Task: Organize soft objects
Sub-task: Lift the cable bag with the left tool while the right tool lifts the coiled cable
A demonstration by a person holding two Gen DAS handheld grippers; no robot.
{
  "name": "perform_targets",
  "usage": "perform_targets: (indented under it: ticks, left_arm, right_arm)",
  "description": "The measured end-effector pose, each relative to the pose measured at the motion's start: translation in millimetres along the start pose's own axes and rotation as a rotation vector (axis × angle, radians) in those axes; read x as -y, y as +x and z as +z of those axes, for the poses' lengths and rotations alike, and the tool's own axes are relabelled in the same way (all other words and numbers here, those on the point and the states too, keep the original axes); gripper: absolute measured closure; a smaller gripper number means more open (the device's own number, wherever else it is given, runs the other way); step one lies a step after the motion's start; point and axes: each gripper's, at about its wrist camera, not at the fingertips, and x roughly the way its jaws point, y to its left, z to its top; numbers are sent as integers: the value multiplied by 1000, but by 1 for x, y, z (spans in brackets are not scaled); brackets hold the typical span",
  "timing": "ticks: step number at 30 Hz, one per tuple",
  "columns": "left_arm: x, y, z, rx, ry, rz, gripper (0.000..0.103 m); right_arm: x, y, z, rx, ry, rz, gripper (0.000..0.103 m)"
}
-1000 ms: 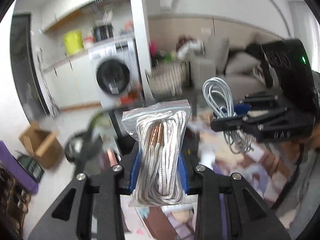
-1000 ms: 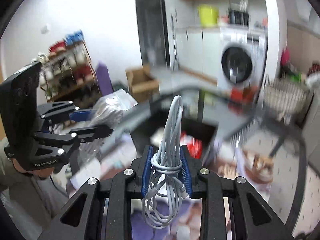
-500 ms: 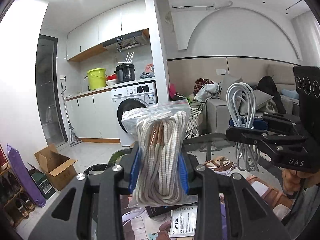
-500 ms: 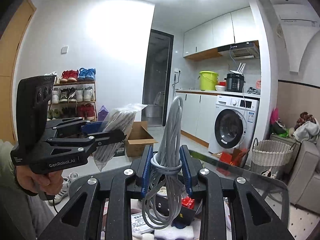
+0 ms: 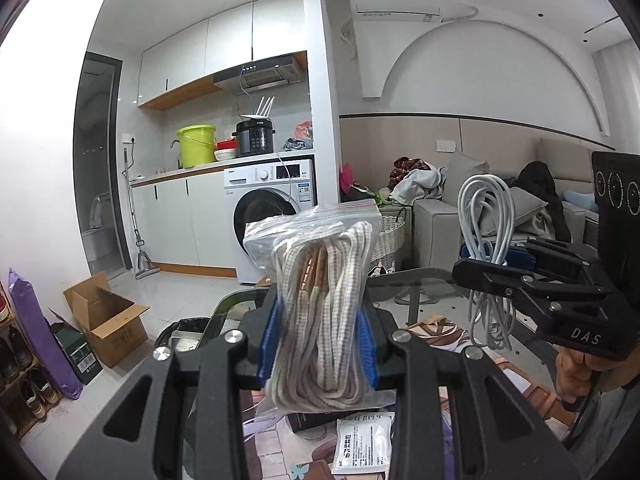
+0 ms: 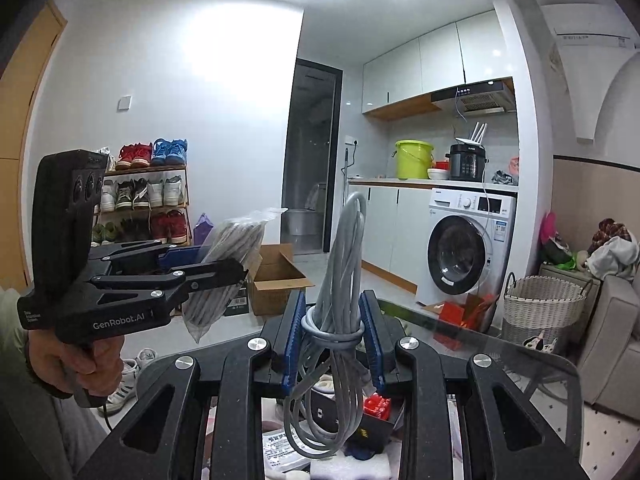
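My left gripper [image 5: 318, 344] is shut on a clear zip bag of white braided cord [image 5: 320, 304], held upright in the air above the table. My right gripper [image 6: 332, 344] is shut on a coiled grey cable [image 6: 340, 312], also held up in the air. In the left wrist view the right gripper [image 5: 480, 264] shows at the right with the grey cable [image 5: 486, 216] hanging through it. In the right wrist view the left gripper [image 6: 216, 264] shows at the left with the bag of cord [image 6: 228, 264].
A glass table [image 6: 520, 356] lies below, with packets [image 5: 362, 444], a black box and a red item [image 6: 376, 406] on it. Beyond are a washing machine [image 6: 464, 256], a wicker basket [image 6: 540, 300], a cardboard box [image 5: 108, 320], a shoe rack [image 6: 144, 200] and a sofa [image 5: 500, 208].
Both grippers have risen and levelled with their loads. A second ago the views were blurred and tilted down; now they are steady. Both grips are unchanged.
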Motion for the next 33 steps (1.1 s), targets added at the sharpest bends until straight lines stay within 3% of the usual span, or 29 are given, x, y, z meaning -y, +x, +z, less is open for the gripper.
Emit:
perform_targets:
  ticks: [11, 18, 24, 33]
  left_arm:
    - [-5, 37, 11, 5, -34, 44, 71]
    - [-11, 69, 26, 22, -38, 89, 71]
    - [-18, 90, 26, -10, -60, 95, 71]
    - [-27, 96, 27, -41, -89, 92, 71]
  right_arm:
    - [8, 37, 10, 21, 16, -32, 75]
    - [20, 88, 30, 38, 33, -57, 75]
    - [33, 125, 33, 3, 67, -67, 75]
    - [35, 138, 28, -25, 87, -77, 75]
